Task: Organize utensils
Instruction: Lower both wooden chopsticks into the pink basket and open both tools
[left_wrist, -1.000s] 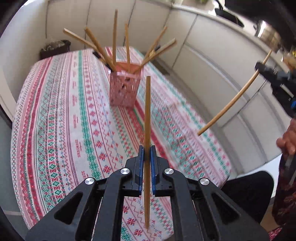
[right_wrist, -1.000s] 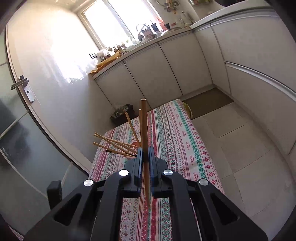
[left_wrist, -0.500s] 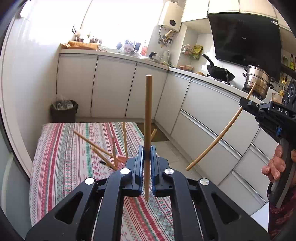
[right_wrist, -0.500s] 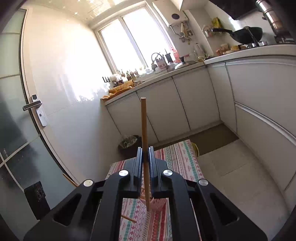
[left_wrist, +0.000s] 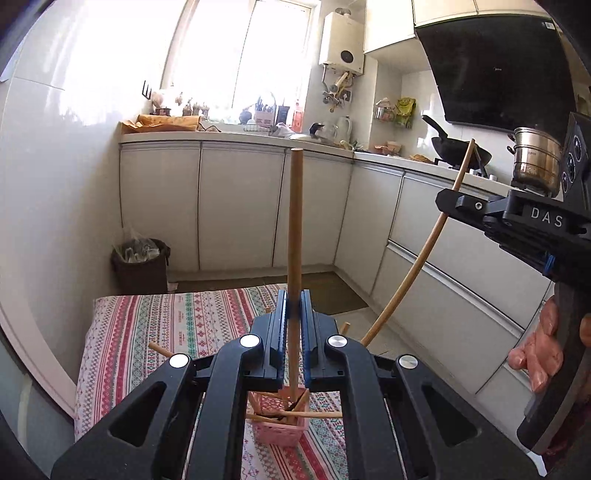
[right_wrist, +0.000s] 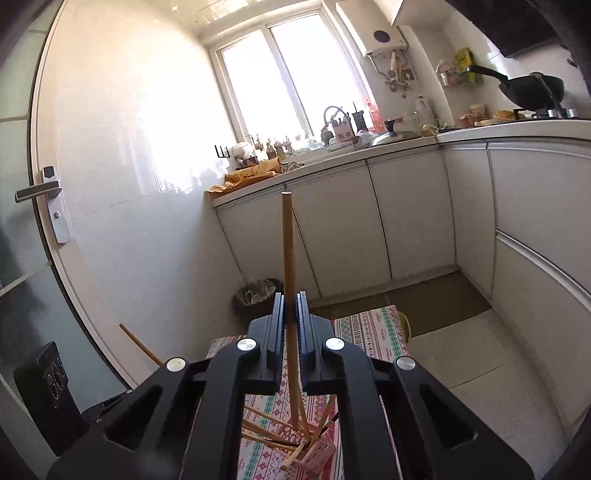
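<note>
1. While the left gripper sits above the table, its jaws are clamped tight on a wooden chopstick held upright; the lower tip hangs at the mouth of the pink basket, contact can't be told.
2. Basket stands on the striped tablecloth, w/ several other chopsticks leaning in it at angles.
3. Right gripper: jaws closed on a 2nd chopstick, near vertical, low end down among the sticks over the pink basket.
4. In the left view the right hand grips that tool's handle.
5. Farther back: bin, white cabinets, wok, steel pot, window.
</note>
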